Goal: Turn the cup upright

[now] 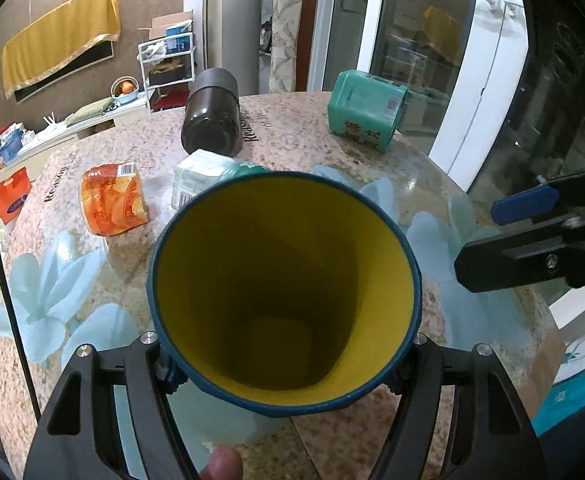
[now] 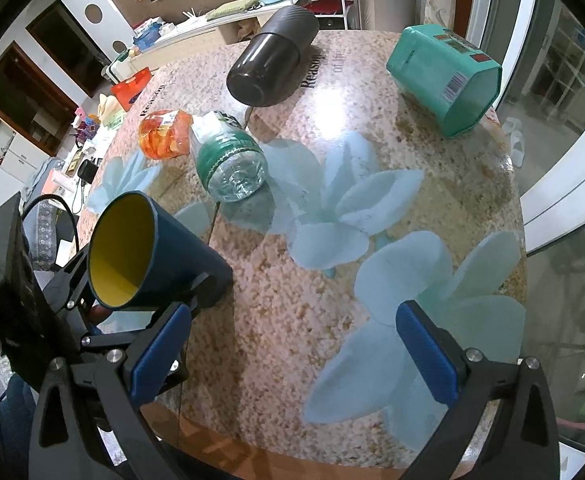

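A dark blue cup with a yellow inside (image 1: 284,296) fills the middle of the left wrist view, its mouth facing the camera. My left gripper (image 1: 284,364) is shut on the cup's sides near the rim. In the right wrist view the cup (image 2: 152,256) is at the left, tilted, mouth up and to the left, its base on or just above the round table (image 2: 284,300); I cannot tell which. My right gripper (image 2: 292,356) is open and empty over the table's near edge, to the right of the cup. It also shows in the left wrist view (image 1: 532,232).
Lying on the table are a clear water bottle with a green label (image 2: 228,160), an orange plastic jar (image 2: 164,138), a black flask (image 2: 272,68) and a teal container (image 2: 444,76). A glass door stands to the right, shelves and clutter beyond the far edge.
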{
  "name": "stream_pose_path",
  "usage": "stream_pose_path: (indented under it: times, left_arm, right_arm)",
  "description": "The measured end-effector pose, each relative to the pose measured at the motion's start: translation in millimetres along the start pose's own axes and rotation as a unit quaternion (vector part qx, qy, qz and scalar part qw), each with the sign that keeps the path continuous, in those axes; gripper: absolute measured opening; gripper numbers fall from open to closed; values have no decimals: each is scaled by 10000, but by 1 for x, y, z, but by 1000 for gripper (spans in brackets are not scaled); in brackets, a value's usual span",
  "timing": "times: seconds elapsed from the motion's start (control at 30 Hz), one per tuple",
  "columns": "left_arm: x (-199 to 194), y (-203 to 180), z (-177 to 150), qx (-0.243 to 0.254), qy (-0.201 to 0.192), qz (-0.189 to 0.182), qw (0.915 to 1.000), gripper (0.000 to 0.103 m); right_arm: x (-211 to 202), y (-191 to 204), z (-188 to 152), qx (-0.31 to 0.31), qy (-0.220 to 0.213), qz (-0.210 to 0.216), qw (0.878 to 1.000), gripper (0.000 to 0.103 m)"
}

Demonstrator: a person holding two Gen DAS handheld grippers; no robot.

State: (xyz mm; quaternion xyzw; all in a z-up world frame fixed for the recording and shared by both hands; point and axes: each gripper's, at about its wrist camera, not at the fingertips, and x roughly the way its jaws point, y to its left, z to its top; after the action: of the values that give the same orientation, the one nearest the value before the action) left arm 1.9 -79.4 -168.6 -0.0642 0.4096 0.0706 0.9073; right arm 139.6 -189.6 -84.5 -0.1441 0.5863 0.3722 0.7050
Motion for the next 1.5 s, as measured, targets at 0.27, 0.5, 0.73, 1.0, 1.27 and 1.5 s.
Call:
stream_pose_path:
  times: [0.27,0.5,0.73,1.0,1.27,1.5]
  left_arm:
    - [-4,6,1,-344,269,-510,9977,103]
    - [-28,4,6,-218,509,-544,9970,103]
    - [-60,17,24,-414,903,-387,9943,103]
    - [-104,52,68,-573,1137,-3,9919,103]
    - [-127,82,101,-403,1057,-111,9935,103]
    - [-134,94,108,-200,996,-418,9940,103]
  right_arm:
    - [-1,-1,-2,-38,64,49,10000,103]
    - [-25,12,-4,-284,-84,25,9996,103]
    - [-55,35,3,-264,-406,11,9988,103]
    - [-83,65,17,26,-891,124,9959,103]
    - [-102,90,29,468,-1206,-279,9912,103]
    - [-101,102,22,762,-1268,-463,9879,103]
